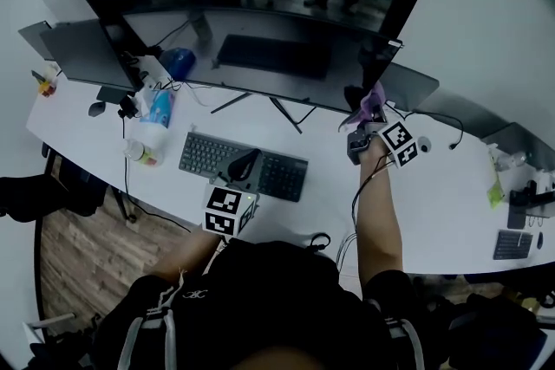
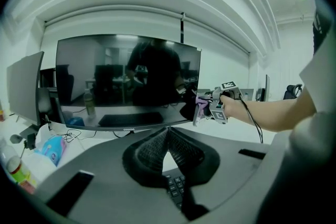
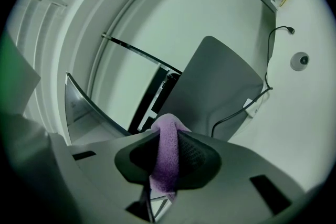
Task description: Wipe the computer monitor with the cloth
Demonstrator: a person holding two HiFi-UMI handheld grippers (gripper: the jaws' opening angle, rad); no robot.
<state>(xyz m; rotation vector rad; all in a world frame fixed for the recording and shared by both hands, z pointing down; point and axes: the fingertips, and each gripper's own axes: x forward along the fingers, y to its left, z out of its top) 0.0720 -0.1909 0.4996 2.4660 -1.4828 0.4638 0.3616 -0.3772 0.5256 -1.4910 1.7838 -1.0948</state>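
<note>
The wide curved monitor stands dark at the back of the white desk. My right gripper is at its lower right corner, shut on a purple cloth. In the right gripper view the cloth is pinched between the jaws of the right gripper, with the monitor's right edge to the left. I cannot tell whether the cloth touches the screen. My left gripper hovers over the keyboard, shut and holding nothing. The left gripper view has the left gripper facing the monitor and the cloth.
A second monitor stands at the left and a grey one behind the right corner. A wipes pack, a bottle and a mouse lie left of the keyboard. Cables and a small round device lie at the right.
</note>
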